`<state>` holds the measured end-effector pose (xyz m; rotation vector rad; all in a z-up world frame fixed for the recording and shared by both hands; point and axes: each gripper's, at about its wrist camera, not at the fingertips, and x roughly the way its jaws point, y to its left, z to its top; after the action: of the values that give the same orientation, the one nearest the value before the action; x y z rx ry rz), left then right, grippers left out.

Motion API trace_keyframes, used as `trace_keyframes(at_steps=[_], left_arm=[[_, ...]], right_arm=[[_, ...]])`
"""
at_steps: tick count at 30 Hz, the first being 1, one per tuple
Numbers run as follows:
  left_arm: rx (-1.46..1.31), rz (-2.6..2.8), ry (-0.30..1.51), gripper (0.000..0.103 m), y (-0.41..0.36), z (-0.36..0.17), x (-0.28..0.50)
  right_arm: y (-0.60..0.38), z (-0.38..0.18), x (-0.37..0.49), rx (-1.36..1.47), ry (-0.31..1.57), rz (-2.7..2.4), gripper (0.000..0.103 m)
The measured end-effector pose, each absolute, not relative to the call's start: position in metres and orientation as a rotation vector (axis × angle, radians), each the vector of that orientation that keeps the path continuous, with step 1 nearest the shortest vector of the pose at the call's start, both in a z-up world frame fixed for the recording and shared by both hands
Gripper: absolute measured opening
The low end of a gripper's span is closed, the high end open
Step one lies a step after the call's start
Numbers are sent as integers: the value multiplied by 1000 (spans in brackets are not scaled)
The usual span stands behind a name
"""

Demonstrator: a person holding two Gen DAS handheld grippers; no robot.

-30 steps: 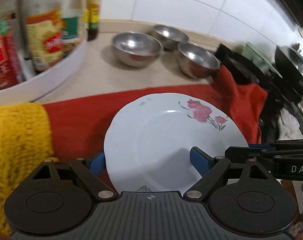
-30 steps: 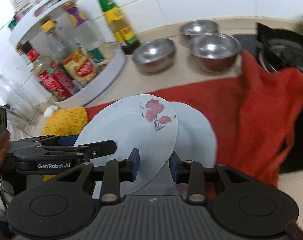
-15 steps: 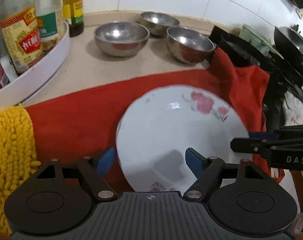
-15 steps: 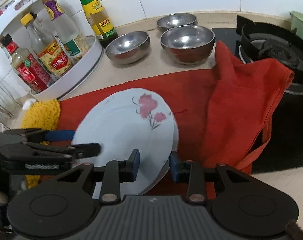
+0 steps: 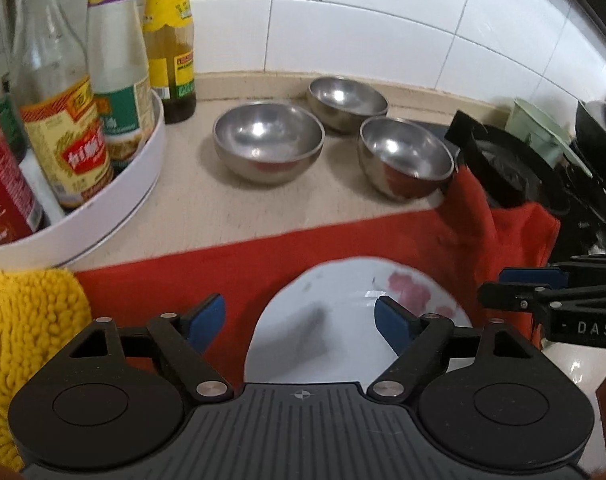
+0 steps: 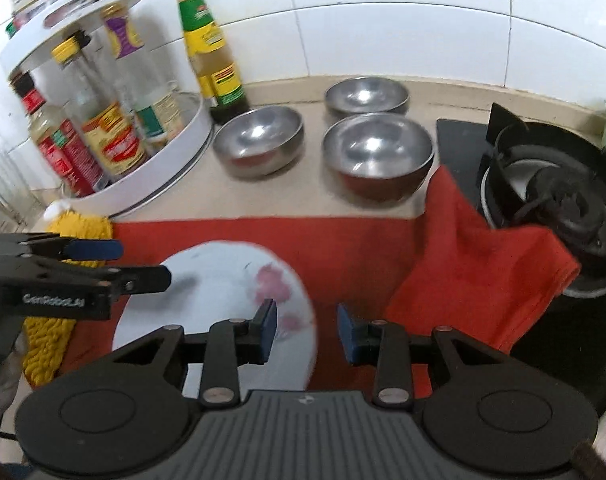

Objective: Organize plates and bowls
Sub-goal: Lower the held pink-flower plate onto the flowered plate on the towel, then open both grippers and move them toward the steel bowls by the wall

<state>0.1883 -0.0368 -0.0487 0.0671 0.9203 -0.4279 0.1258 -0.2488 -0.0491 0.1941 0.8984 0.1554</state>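
Plates are the part of the job that has just shifted: a second ago our right gripper (image 6: 306, 330) pinched a flowered plate by its rim, tilted over a second plate on the cloth, and now that plate (image 5: 343, 328) lies flat on the other, so we see one white disc on the red cloth (image 5: 263, 264). We judge the plate stacking done, or close to it, which leaves the bowls.

Going from the left: the yellow mat (image 5: 27, 320) sits at the near left edge, with the white bottle rack (image 5: 115, 204) behind it. Our left gripper (image 5: 301, 322) is next; its jaws are opening and wide, with the left pad over bare cloth and the right pad over the plate's middle, touching nothing that we can see. The plate stack lies low and right of centre in that view, partly under the gripper body.

Three steel bowls stand apart on the counter beyond the cloth: the left bowl (image 5: 269, 140), the rear bowl (image 5: 347, 100) and the right bowl (image 5: 407, 160) by the hob (image 6: 551, 184).

Furthest right, our right gripper's jaws are narrow with nothing between them; its left pad overlaps the plate's right edge in the right wrist view, and its right pad hangs over cloth. Both tools have pulled back towards us from the plates.
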Motion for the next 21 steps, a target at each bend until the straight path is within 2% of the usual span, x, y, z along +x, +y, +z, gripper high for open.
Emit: trace_keyframes(at_steps=[8,21], left_arm=[[92,-361,899,89,-63,-41,217],[106,-225,911,89,-88,-44,256]], right_arm=[[-276,-33,169,183,862,203,31],[-268,-30,239,106,864,386,31]])
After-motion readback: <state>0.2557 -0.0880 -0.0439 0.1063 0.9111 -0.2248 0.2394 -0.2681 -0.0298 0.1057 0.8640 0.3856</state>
